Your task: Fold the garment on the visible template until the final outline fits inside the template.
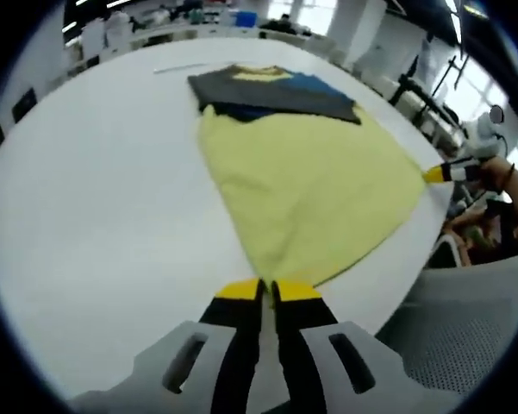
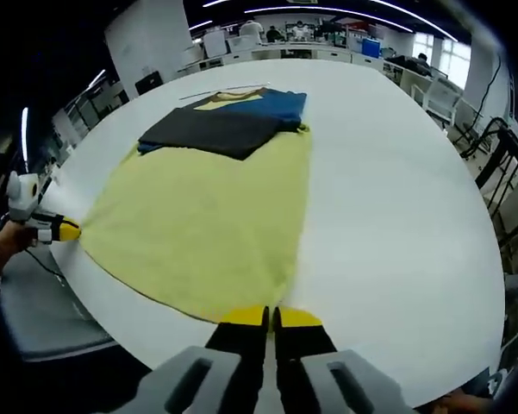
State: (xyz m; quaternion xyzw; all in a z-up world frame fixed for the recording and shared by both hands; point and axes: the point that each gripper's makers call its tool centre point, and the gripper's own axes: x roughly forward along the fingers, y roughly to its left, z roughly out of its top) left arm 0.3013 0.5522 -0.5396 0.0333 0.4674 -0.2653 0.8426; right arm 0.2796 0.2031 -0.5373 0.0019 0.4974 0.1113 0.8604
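- In the left gripper view, the left gripper [image 1: 266,287], with yellow-tipped black jaws, has its jaws pressed together on the near corner of the pale yellow cloth garment [image 1: 310,185], right at the hem.
- In the right gripper view, the right gripper [image 2: 270,316], of the same yellow-and-black build, is likewise closed, pinching the other corner of the garment's hem [image 2: 205,228].
- Each gripper also shows in the other's view: the right one at the garment's right-hand corner [image 1: 448,172], held by a person's hand [image 1: 500,171], and the left one at the garment's left-hand corner [image 2: 56,229], with a hand [image 2: 4,241] behind it.
- The garment lies spread flat on the large white round-edged table [image 1: 95,181], its hem stretched between the two grippers along the table's near edge.
- Farther along the garment, a dark grey band [image 1: 280,93] crosses it, with a blue section [image 2: 271,105] beside the grey and a small patch of yellow past them at the far end.
- Just beyond the garment's far end, a thin pale strip [image 1: 179,67] lies on the table; what it is cannot be told.
- Beyond the table stand desks and equipment [image 2: 293,34] under ceiling lights, well apart from the garment.
- A grey mesh chair back [image 1: 474,319] sits beside the table's near edge, to the right of the garment's hem in the left gripper view.
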